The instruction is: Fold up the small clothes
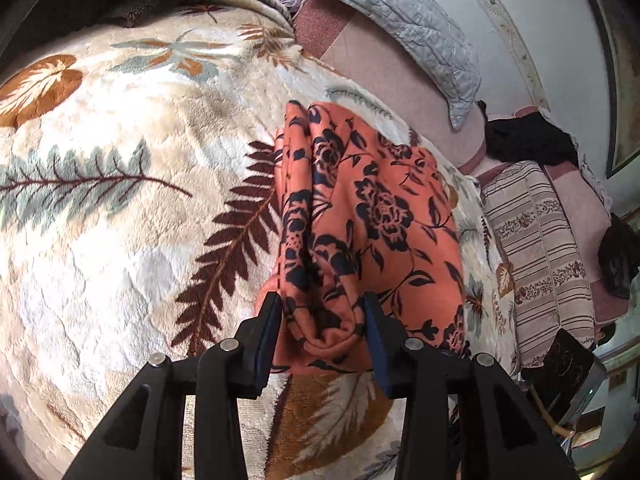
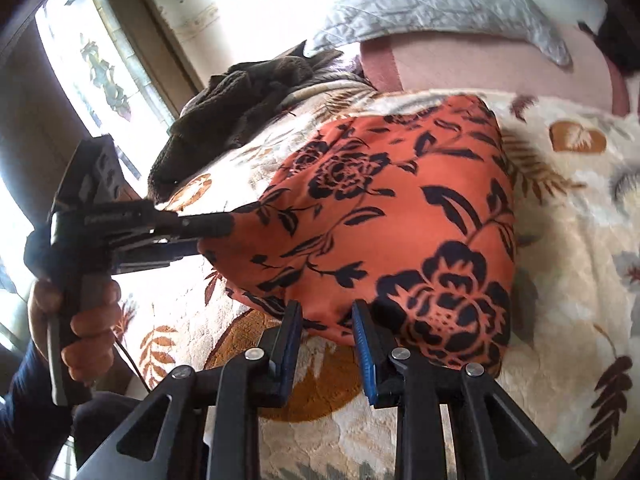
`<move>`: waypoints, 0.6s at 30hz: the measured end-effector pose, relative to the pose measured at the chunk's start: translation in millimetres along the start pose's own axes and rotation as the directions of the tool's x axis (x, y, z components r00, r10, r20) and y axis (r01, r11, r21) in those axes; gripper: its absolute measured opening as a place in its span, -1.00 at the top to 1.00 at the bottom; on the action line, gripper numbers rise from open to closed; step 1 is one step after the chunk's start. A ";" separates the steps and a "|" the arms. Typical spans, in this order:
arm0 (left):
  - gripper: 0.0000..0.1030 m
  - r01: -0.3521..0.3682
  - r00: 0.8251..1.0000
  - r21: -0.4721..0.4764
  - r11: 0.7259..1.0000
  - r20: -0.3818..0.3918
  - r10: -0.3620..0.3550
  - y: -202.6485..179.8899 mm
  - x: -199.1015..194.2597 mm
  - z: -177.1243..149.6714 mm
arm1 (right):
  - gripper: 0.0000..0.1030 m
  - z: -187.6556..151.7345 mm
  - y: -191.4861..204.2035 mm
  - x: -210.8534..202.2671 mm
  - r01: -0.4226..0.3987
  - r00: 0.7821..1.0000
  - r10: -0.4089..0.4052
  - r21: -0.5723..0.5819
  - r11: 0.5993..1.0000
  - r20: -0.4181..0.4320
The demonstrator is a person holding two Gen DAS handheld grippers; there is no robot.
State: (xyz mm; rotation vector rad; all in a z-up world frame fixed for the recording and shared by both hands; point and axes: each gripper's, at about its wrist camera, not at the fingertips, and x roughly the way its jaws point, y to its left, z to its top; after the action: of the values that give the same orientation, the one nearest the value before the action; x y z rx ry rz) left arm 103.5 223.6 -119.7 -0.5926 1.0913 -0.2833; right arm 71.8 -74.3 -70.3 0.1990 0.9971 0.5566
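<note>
The left gripper (image 1: 322, 312), black plastic with dark blue ribbed pads, has its jaws apart around a bunched fold of the orange cloth with a navy rose print (image 1: 372, 216). The folds fill the gap and touch both pads; whether the pads press on the fabric cannot be told. The right gripper (image 2: 326, 320), of the same make, stands with its jaws apart at the near edge of the same cloth (image 2: 396, 220); the edge lies between the pads, and no squeeze shows.

The cloth is a smooth, thin woven fabric, folded into a thick rounded bundle with soft pleats along one side. It lies on a plush cream fleece blanket with fern and leaf motifs (image 1: 120, 220) in rust, maroon and grey-blue, deep-piled and creased.

In the right wrist view the left gripper (image 2: 216, 228) comes in from the side, its tips at the cloth's corner, and a hand (image 2: 80, 320) in a dark sleeve grips its handle.

Farther off lie a dark brown knitted garment (image 2: 240, 100), a pale grey quilted pillow (image 1: 400, 28) on a pink sheet (image 1: 384, 68), and a striped, flower-banded cushion (image 1: 540, 248). A bright window (image 2: 80, 52) stands beside a white wall.
</note>
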 end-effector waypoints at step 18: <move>0.27 0.005 1.000 -0.060 0.998 0.013 -0.004 7.8 -0.2 -9.7 | -0.34 -46.3 -124.9 19.6 -0.386 0.911 0.305 0.834 0.394 0.278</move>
State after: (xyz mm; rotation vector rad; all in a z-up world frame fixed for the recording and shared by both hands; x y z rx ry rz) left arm 94.2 227.0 -127.3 -0.6500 1.0890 -0.2510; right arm 85.1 -173.6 -160.3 1.4129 1.0930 0.3434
